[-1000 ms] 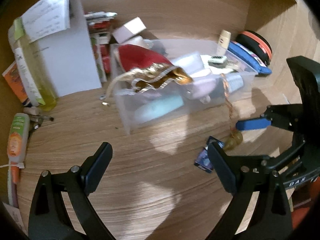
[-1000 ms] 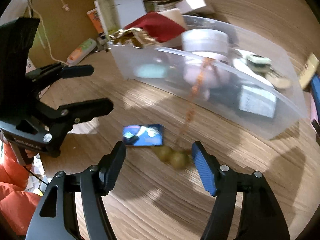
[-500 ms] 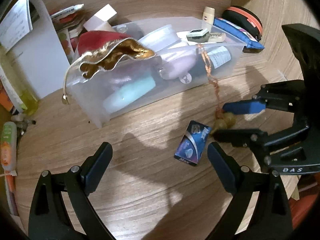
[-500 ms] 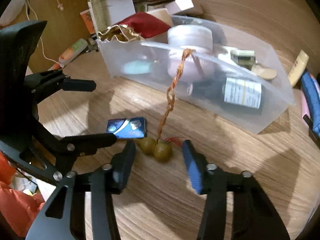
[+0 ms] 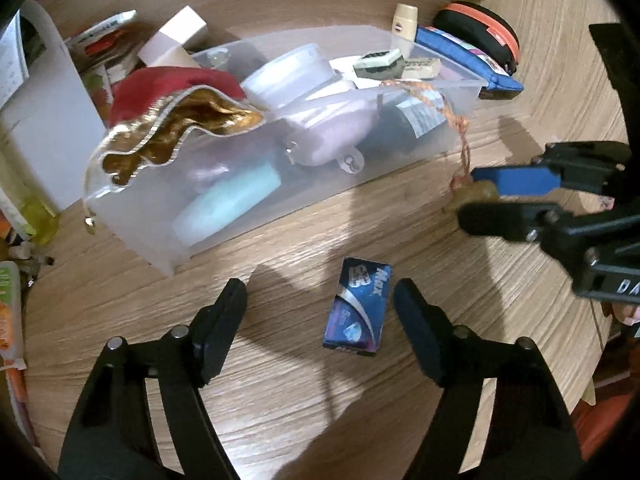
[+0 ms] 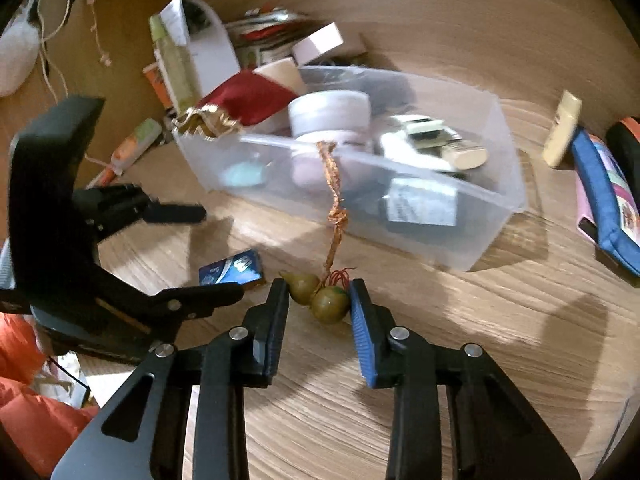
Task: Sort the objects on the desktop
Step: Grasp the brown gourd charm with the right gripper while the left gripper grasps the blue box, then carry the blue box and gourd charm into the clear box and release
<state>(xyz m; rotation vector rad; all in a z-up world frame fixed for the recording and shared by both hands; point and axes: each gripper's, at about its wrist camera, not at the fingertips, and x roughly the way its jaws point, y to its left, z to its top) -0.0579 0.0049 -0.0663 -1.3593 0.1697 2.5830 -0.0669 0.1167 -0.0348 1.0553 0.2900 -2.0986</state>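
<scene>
A small blue box lies flat on the wooden desk. It sits between the closing jaws of my left gripper, nearer the right finger, and neither pad touches it. My right gripper is closing too, with its pads pressed on an olive double-gourd charm just above the desk. The charm's orange braided cord runs up over the rim of the clear plastic bin. The left wrist view shows the right gripper right of the bin, and the right wrist view shows the box left of the charm.
The bin holds a red pouch with gold lining, jars, a dark bottle and small boxes. A blue pencil case, a black and orange case and a cream tube lie beyond it. A white paper bag and clutter stand far left.
My right gripper went from open around the gourd charm to shut on it. My left gripper moved in over the blue box and its jaws narrowed around it.
</scene>
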